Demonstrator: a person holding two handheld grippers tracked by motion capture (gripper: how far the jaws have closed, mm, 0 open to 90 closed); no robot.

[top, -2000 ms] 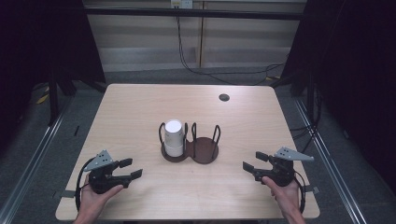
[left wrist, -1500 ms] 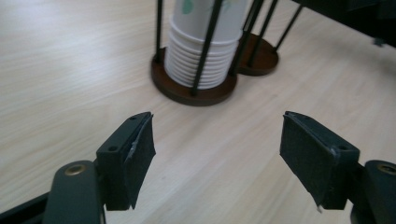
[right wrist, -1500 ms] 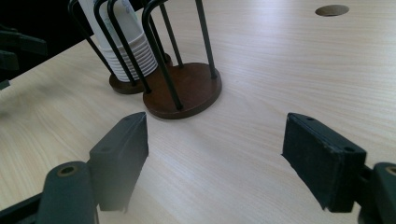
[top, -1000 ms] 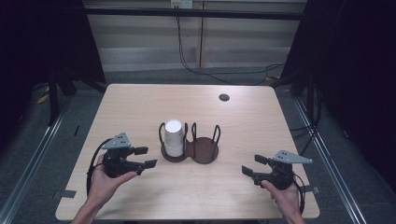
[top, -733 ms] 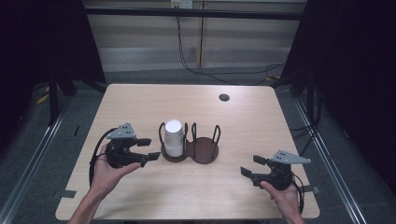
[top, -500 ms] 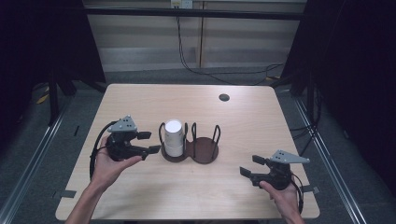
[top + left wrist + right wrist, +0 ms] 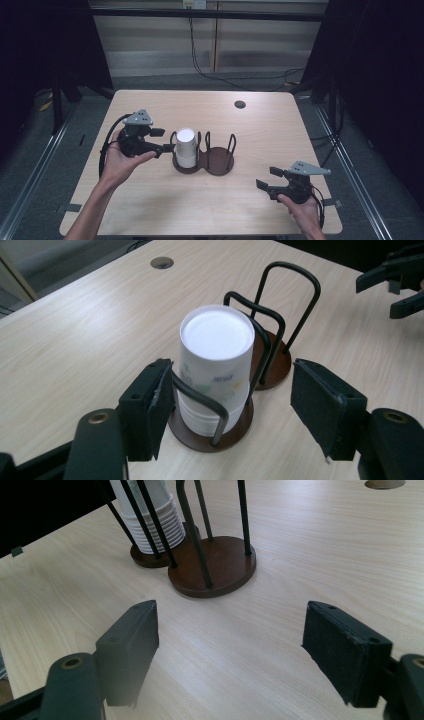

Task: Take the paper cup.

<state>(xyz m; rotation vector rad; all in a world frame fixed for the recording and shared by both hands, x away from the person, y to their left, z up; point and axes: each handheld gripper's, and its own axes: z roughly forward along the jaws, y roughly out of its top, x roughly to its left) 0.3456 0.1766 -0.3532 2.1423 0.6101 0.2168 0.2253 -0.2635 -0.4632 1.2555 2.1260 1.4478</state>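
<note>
A stack of white paper cups (image 7: 185,147), turned upside down, stands in the left ring of a brown two-ring wire holder (image 7: 220,161). The right ring is empty. My left gripper (image 7: 163,140) is open just left of the stack. In the left gripper view the cups (image 7: 215,360) sit between the spread jaws of the left gripper (image 7: 235,372), with neither pad touching them. My right gripper (image 7: 269,178) is open near the table's front right, apart from the holder. In the right gripper view the empty ring (image 7: 212,565) lies beyond the right gripper (image 7: 232,630), which holds nothing.
The light wooden table (image 7: 280,135) has a round dark cable hole (image 7: 240,104) at the back right. Black wire loops (image 7: 292,300) rise around both rings. Dark curtains and floor rails flank the table. Cables hang at the back wall.
My left gripper has moved forward and to the right, from the table's front left up to the cup stack, staying open. The right gripper has shifted only slightly.
</note>
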